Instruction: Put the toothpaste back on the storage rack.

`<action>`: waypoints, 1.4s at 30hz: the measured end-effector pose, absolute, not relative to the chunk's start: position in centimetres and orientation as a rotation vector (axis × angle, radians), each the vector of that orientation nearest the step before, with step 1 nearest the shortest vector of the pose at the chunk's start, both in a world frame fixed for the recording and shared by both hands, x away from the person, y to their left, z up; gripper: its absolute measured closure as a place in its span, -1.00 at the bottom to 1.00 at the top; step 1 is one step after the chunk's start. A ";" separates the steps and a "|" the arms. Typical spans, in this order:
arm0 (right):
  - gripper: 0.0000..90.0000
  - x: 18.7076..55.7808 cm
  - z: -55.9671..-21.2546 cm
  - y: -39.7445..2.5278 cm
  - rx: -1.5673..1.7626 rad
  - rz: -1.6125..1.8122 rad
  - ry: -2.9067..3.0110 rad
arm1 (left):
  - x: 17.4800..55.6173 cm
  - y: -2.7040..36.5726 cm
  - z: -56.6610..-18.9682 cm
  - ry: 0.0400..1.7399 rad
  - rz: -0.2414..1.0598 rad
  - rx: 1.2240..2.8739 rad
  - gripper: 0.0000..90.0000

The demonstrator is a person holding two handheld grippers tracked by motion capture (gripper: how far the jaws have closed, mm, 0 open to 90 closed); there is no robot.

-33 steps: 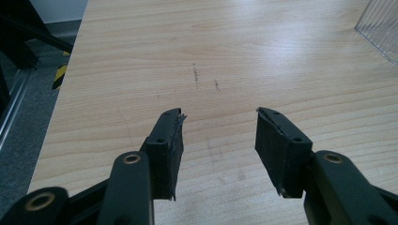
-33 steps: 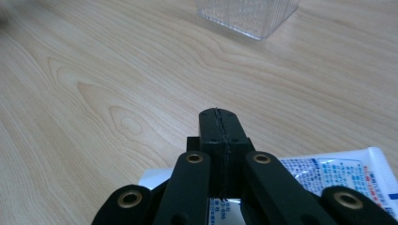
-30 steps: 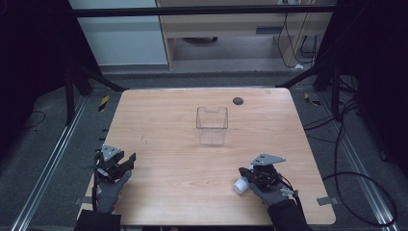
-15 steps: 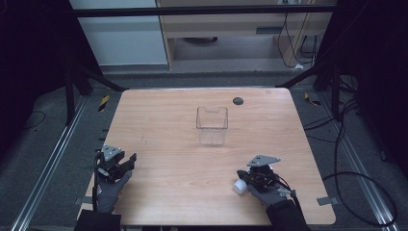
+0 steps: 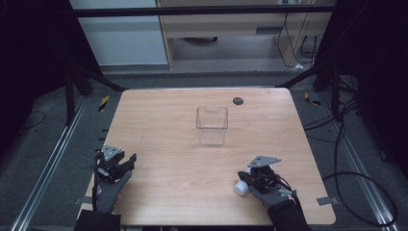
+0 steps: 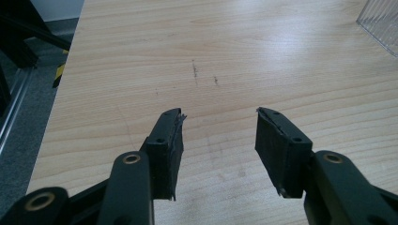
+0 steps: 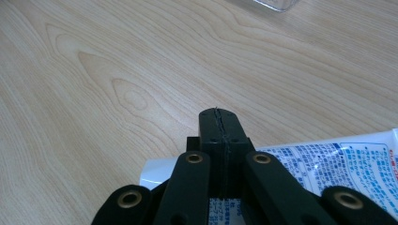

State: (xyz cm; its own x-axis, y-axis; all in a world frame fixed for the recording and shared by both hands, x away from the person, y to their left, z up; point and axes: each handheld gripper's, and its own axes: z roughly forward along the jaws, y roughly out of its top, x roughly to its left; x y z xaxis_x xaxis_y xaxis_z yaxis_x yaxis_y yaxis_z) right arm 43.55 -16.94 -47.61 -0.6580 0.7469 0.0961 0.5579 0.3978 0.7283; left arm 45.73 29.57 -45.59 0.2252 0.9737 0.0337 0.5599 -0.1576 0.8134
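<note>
A white tube with blue print (image 7: 328, 159) lies flat on the wooden table (image 5: 168, 120) near its front right. My right gripper (image 7: 217, 112) is shut just above it, its jaws pressed together with nothing between the tips. In the high view the tube's white end (image 5: 239, 187) pokes out to the left of the right gripper (image 5: 248, 179). My left gripper (image 6: 218, 115) stands open over bare wood at the front left (image 5: 127, 161), holding nothing.
A clear plastic box (image 5: 211, 125) stands upright in the middle of the table; a corner of it shows in the left gripper view (image 6: 382, 23) and an edge in the right gripper view (image 7: 272, 3). A small black disc (image 5: 237, 100) lies near the far edge.
The right gripper has shifted slightly to the left beside the tube. The left gripper has stayed where it was.
</note>
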 end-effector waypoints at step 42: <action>1.00 42.0 -47.2 -19.4 1.167 1.081 2.437 | 45.7 29.7 -45.6 1.429 0.770 1.818 0.12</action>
State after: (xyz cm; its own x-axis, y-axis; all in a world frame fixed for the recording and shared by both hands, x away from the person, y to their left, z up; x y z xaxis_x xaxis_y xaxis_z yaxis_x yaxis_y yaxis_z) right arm 41.99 -19.44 -47.22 -0.6562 0.7477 0.1019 0.5775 0.4106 0.7057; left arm 45.68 29.66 -45.62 0.2181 0.9753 0.0359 0.5661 -0.1564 0.8094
